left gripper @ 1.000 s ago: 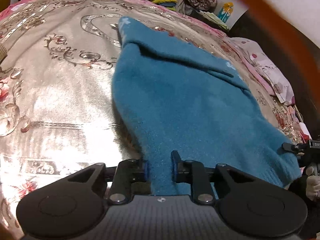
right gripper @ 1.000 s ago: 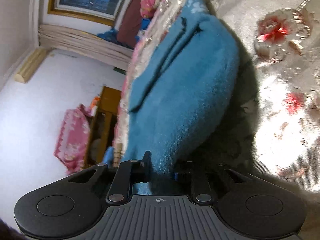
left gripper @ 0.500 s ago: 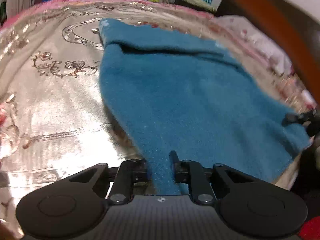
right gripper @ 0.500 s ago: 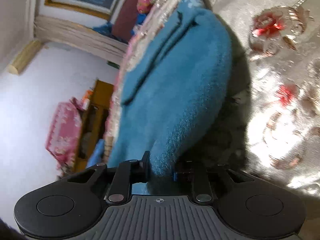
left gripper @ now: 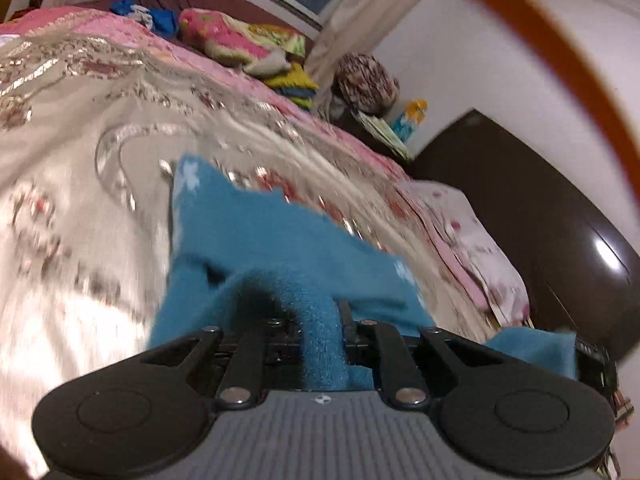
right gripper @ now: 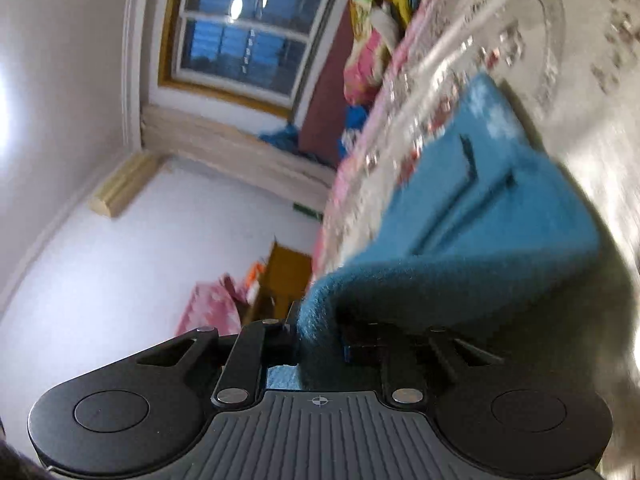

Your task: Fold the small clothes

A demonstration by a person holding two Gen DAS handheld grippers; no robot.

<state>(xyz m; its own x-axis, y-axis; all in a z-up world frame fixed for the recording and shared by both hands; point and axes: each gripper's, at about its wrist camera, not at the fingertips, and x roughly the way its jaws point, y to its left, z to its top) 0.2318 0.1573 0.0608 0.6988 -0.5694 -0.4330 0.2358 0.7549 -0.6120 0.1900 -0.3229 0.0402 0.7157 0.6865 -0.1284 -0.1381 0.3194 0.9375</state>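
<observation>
**Both grippers clamped on a teal fleece garment above the bed**

The left gripper (left gripper: 320, 320) points slightly down over the bed, its jaws pinched tight on a bunched fold of the teal garment (left gripper: 272, 236). The right gripper (right gripper: 318, 336) points nearly level and is rolled sideways, so the room appears tipped; its jaws are clamped on another thick edge of the same garment (right gripper: 472, 216). The cloth arches up from both grips, while its far end with pale star marks lies on the bedspread (left gripper: 80, 208).

Only the left view shows the dark wardrobe (left gripper: 540, 216) and a flowered pillow (left gripper: 472, 232) beyond the bed. Only the right view shows the window (right gripper: 244, 36) with its wooden frame and a wooden cabinet (right gripper: 284, 276) against the white wall.

The bedspread is shiny, pale, with floral and scroll patterns, edged in pink. Piled colourful bedding (left gripper: 240, 40) sits at its far side.
</observation>
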